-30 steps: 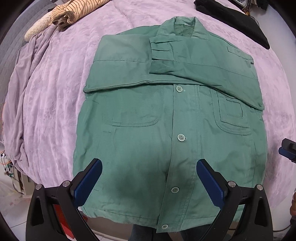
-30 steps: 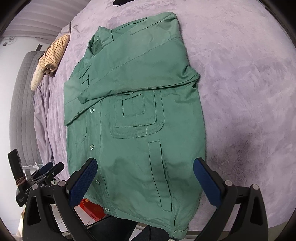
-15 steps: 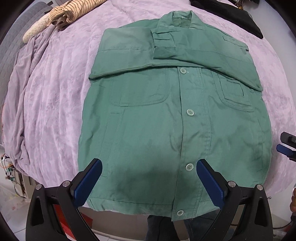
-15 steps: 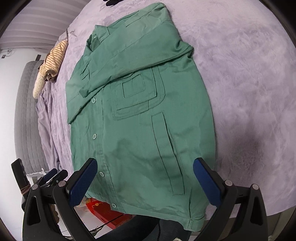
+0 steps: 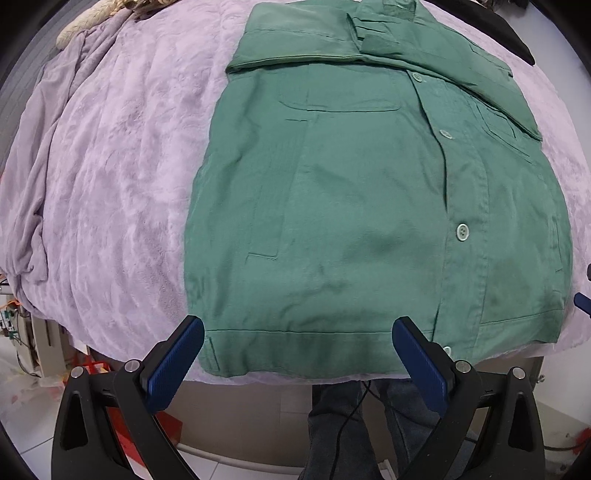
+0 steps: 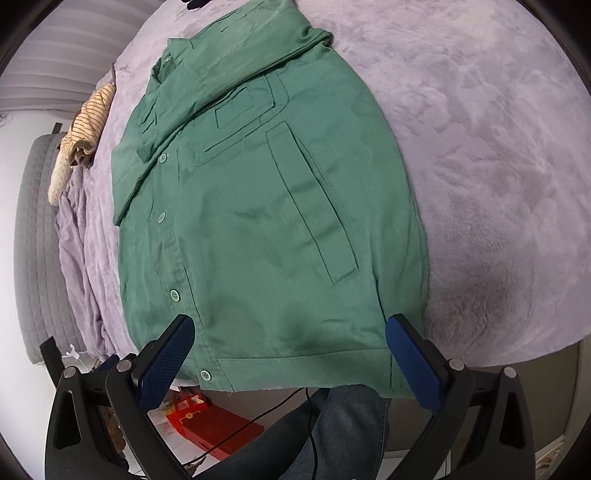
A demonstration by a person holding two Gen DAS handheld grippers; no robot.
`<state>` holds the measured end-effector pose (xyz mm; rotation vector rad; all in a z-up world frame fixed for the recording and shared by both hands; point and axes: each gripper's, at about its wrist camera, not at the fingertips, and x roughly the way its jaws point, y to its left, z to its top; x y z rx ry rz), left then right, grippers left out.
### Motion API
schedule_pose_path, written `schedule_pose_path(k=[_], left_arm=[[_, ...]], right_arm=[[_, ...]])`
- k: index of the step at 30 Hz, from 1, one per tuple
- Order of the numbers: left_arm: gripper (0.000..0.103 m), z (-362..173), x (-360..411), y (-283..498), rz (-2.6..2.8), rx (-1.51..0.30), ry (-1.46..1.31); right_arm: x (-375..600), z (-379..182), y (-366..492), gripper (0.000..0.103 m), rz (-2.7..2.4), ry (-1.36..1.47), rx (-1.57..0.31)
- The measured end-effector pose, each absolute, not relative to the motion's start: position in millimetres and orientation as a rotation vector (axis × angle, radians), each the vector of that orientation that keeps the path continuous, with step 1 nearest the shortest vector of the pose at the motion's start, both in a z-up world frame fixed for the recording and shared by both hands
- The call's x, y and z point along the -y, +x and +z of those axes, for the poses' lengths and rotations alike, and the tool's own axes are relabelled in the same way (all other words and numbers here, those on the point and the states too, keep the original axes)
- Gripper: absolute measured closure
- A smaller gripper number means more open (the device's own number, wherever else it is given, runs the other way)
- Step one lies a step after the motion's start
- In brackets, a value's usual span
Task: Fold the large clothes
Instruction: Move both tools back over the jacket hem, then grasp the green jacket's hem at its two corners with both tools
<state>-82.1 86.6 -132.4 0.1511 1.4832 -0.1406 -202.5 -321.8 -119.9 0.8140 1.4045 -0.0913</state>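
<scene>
A green button-up jacket lies flat, front up, on a bed with a lilac blanket. Both sleeves are folded across the chest near the collar. It also shows in the right wrist view. My left gripper is open and empty, its blue pads straddling the left half of the bottom hem at the bed's near edge. My right gripper is open and empty, over the right half of the hem. Neither touches the cloth that I can see.
A striped beige garment lies at the bed's far left corner. A black garment lies at the far right. A red box sits on the floor below the bed edge. My legs stand at the bed's edge.
Both grippers have moved down and back toward the jacket's bottom hem, the left one shifting left. The hem now sits between the open fingers. The jacket has not moved.
</scene>
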Motion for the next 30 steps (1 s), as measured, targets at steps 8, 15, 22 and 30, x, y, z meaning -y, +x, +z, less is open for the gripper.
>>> schedule_pose_path(k=[8, 15, 22, 30], left_arm=[[0.001, -164.8, -150.7, -73.2, -0.095, -1.510, 0.013], [0.001, -200.9, -175.5, -66.1, -0.143, -1.599, -0.123], [0.001, -211.7, -168.1, -68.5, -0.199, -1.621, -0.131], [0.001, -211.6, -154.4, -82.3, -0.280, -1.627, -0.133]], right_arm=[[348.5, -126.3, -234.5, 0.000, -0.231, 0.822, -1.369], [359.9, -160.3, -256.6, 0.000, -0.264, 0.923, -1.400], [335.4, -185.0, -253.4, 0.000, -0.199, 1.006, -1.444], [323.2, -152.9, -241.5, 0.000, 0.031, 1.144, -1.246]])
